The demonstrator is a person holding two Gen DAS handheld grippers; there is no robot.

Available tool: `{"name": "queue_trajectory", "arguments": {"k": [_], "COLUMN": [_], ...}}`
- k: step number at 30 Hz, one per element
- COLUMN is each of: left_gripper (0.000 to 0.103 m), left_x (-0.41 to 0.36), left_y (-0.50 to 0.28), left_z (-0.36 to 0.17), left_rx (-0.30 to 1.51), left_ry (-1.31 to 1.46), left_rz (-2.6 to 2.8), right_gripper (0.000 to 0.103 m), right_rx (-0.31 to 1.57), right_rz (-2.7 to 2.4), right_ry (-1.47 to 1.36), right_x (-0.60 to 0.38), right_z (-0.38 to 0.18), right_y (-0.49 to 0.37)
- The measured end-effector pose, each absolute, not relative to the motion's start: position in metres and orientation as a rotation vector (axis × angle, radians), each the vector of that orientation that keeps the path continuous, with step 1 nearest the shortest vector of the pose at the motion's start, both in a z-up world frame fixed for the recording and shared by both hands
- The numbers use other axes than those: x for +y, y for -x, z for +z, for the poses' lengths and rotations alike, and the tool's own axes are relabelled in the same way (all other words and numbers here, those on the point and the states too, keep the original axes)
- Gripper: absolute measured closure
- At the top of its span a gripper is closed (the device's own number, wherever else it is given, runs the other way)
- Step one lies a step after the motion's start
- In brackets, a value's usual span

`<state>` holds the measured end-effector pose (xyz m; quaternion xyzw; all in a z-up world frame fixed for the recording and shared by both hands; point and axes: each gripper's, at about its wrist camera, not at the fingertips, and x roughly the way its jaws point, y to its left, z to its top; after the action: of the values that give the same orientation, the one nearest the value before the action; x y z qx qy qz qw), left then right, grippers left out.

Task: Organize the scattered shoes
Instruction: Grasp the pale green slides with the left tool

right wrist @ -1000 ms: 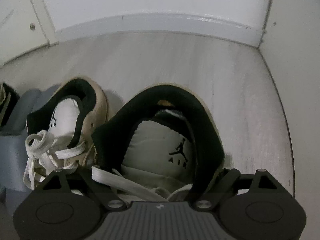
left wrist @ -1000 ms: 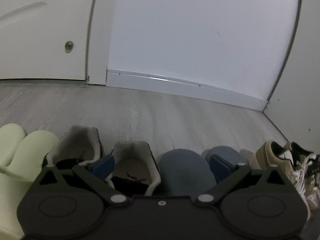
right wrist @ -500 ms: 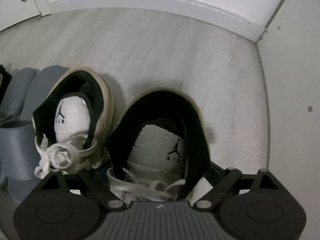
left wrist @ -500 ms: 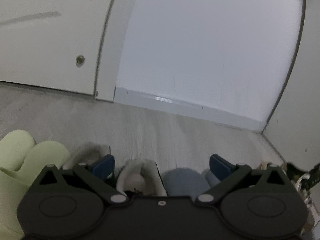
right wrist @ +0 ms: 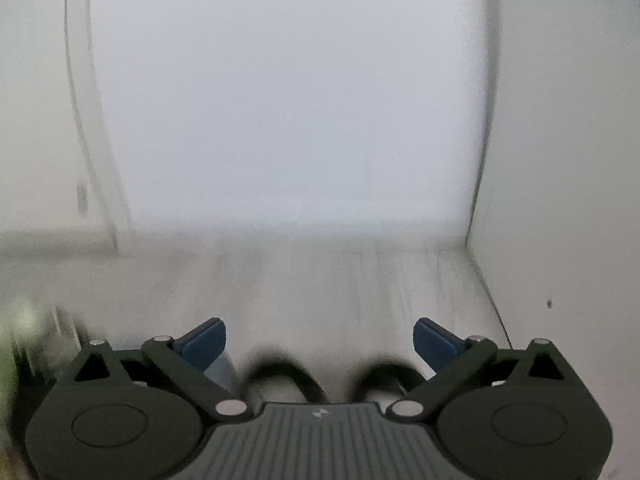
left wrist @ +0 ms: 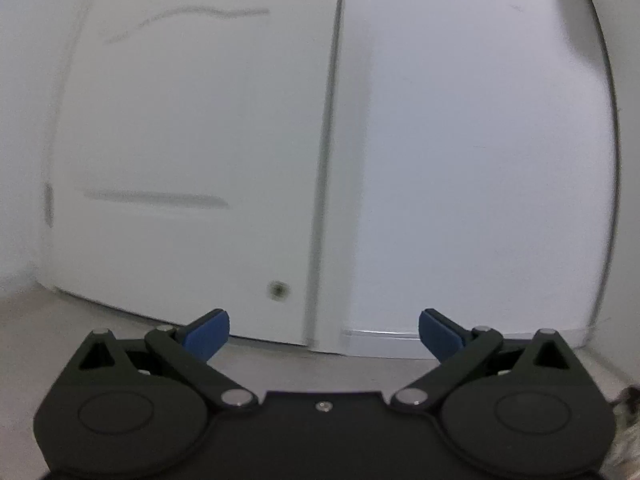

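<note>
White walls [left wrist: 480, 140] fill both views; left gripper [left wrist: 324, 330] and right gripper [right wrist: 320, 338] gape empty above blurred, probably paired sneakers [right wrist: 280, 376]. Next: seek strays.

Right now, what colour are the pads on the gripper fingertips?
Blue, on black arms. The left gripper's pads show sharpest in the left wrist view.

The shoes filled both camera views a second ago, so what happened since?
Both hand-held grippers tilted up and away. The left hand-held gripper now faces the door, with no shoes between its fingers. The right hand-held gripper shows only two dark sneaker collars at the bottom. Both stayed open, holding nothing.
</note>
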<state>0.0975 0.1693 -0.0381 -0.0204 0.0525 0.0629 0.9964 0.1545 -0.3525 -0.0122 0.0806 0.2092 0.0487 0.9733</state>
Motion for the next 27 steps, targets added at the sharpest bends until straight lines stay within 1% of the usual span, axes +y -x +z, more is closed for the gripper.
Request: {"name": "queue_trajectory", "arguments": {"k": [2, 5, 8, 11, 16, 19, 22, 25, 27], "left_gripper": [0.0, 0.001, 0.001, 0.001, 0.001, 0.001, 0.002, 0.006, 0.014], "left_x": [0.189, 0.231, 0.262, 0.283, 0.296, 0.303, 0.304, 0.301, 0.295], "left_y": [-0.091, -0.08, -0.071, -0.064, -0.059, -0.057, -0.056, -0.058, -0.057], "left_z": [-0.045, -0.071, -0.095, -0.116, -0.151, -0.169, -0.19, -0.201, -0.206], "left_rx": [0.108, 0.17, 0.22, 0.258, 0.345, 0.392, 0.43, 0.432, 0.435], "left_ry": [0.018, 0.007, 0.069, 0.095, 0.043, 0.014, -0.02, -0.023, -0.011], "left_rz": [0.163, 0.228, 0.233, 0.24, 0.218, 0.196, 0.167, 0.109, 0.059], "right_gripper": [0.0, 0.0, 0.0, 0.0, 0.0, 0.0, 0.0, 0.0, 0.0], "right_rx": [0.319, 0.288, 0.26, 0.319, 0.365, 0.41, 0.421, 0.431, 0.443], "right_rz": [0.058, 0.026, -0.003, 0.024, 0.004, 0.039, 0.072, 0.1, 0.101], "right_ry": [-0.239, -0.289, -0.335, -0.287, -0.235, -0.24, -0.158, -0.097, -0.094], "right_x": [-0.332, -0.29, -0.251, -0.219, -0.176, -0.166, -0.153, -0.141, -0.139], "right_z": [-0.018, -0.036, -0.053, -0.067, -0.087, -0.098, -0.103, -0.104, -0.106], "right_y": [-0.135, -0.121, -0.108, -0.108, -0.107, -0.105, -0.097, -0.09, -0.088]}}
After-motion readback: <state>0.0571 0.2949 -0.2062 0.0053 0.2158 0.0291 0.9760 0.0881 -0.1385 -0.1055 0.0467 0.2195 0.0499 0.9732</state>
